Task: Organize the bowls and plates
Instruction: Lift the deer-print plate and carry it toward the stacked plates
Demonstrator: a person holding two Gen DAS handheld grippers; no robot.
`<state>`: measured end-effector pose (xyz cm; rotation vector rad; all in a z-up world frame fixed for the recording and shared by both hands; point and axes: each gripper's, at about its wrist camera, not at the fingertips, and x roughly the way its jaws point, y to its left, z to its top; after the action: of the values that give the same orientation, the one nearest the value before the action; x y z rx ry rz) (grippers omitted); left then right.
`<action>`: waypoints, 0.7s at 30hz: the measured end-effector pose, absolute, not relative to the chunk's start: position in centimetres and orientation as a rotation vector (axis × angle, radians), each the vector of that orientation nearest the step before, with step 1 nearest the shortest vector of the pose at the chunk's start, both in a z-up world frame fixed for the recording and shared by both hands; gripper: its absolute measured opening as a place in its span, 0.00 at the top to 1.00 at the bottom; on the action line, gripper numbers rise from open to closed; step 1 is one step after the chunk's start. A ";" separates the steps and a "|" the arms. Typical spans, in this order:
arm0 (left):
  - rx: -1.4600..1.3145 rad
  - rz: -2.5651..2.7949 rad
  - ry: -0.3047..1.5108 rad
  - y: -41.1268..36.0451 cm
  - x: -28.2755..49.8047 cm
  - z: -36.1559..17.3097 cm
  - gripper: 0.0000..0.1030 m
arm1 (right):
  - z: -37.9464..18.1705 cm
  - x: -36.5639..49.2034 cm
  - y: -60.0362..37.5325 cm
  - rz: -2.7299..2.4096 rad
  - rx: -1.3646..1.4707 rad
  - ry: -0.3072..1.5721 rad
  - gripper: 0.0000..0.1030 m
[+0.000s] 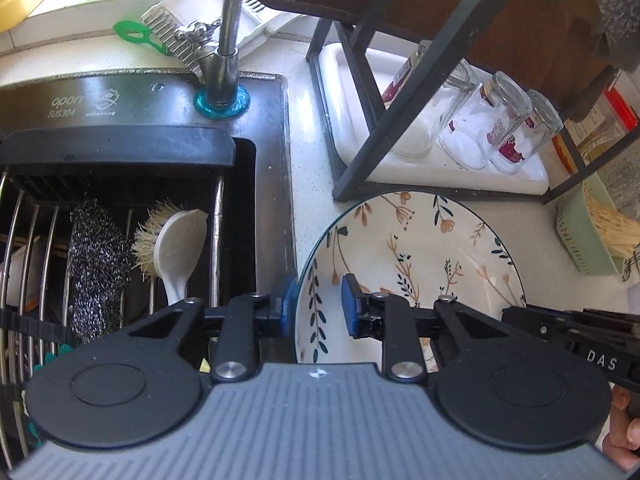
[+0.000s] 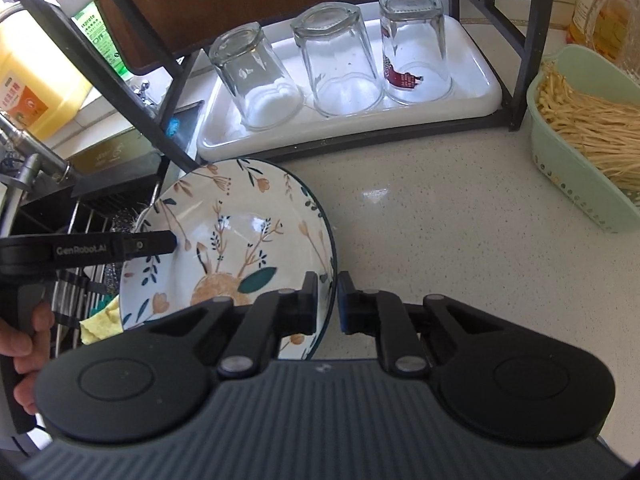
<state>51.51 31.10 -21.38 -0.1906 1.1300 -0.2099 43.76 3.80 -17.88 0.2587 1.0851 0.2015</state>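
A deep floral plate (image 1: 420, 248) with a dark rim lies on the speckled counter beside the sink. My left gripper (image 1: 318, 306) straddles its left rim. The outer blue pad (image 1: 289, 304) sits against the edge. The inner pad (image 1: 349, 306) stands over the plate's inner wall with white showing between it and the rim, so these jaws look open. In the right wrist view the same plate (image 2: 240, 216) has its right rim pinched in my right gripper (image 2: 329, 300), which is shut on it. A finger of the left gripper (image 2: 156, 242) reaches over the plate's far rim.
The sink rack (image 1: 120, 160) on the left holds a steel scourer (image 1: 98, 264) and a brush (image 1: 176, 248), with the faucet (image 1: 228, 40) behind. A black shelf frame (image 2: 532, 60) stands over a white tray (image 2: 480, 92) holding three upturned glasses (image 2: 340, 60). A green basket (image 2: 572, 192) of noodles sits right.
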 end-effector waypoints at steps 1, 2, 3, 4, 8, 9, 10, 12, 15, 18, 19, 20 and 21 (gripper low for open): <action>-0.152 -0.221 1.130 30.6 51.5 -21.3 0.71 | -18.1 43.9 3.8 0.198 0.269 1.091 0.87; -0.137 -0.226 1.130 30.4 51.5 -21.3 0.71 | -18.2 44.0 3.8 0.192 0.280 1.089 0.86; -0.142 -0.227 1.131 30.5 51.5 -21.3 0.71 | -18.2 44.0 3.8 0.190 0.284 1.086 0.86; -0.152 -0.230 1.135 30.6 51.5 -21.4 0.71 | -18.2 44.2 3.8 0.192 0.288 1.084 0.86; -0.223 -0.239 1.163 31.5 51.6 -21.4 0.71 | -18.3 44.3 3.3 0.200 0.329 1.100 0.86; -0.235 -0.245 1.164 31.6 51.5 -21.4 0.71 | -18.2 44.3 3.3 0.199 0.330 1.103 0.86; -0.240 -0.253 1.162 31.7 51.4 -21.2 0.71 | -18.3 44.4 3.4 0.198 0.327 1.103 0.86; -0.223 -0.257 1.164 31.4 51.2 -21.1 0.71 | -18.2 44.1 3.4 0.196 0.324 1.096 0.86; -0.231 -0.263 1.164 31.1 50.7 -20.8 0.71 | -18.1 43.7 3.1 0.181 0.332 1.101 0.86; -0.249 -0.276 1.157 31.0 50.3 -20.4 0.71 | -17.7 43.0 2.6 0.171 0.354 1.096 0.86; -0.258 -0.282 1.156 31.0 50.1 -20.1 0.71 | -17.4 42.7 2.4 0.168 0.355 1.091 0.86; -0.270 -0.286 1.163 31.0 50.0 -20.0 0.71 | -17.1 42.5 2.3 0.167 0.353 1.086 0.86; -0.286 -0.290 1.169 31.0 49.9 -19.9 0.71 | -16.9 42.3 2.2 0.167 0.350 1.085 0.86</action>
<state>49.91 31.04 -19.90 -0.2863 1.1692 -0.2898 42.28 2.20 -16.90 0.3503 1.0846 0.1670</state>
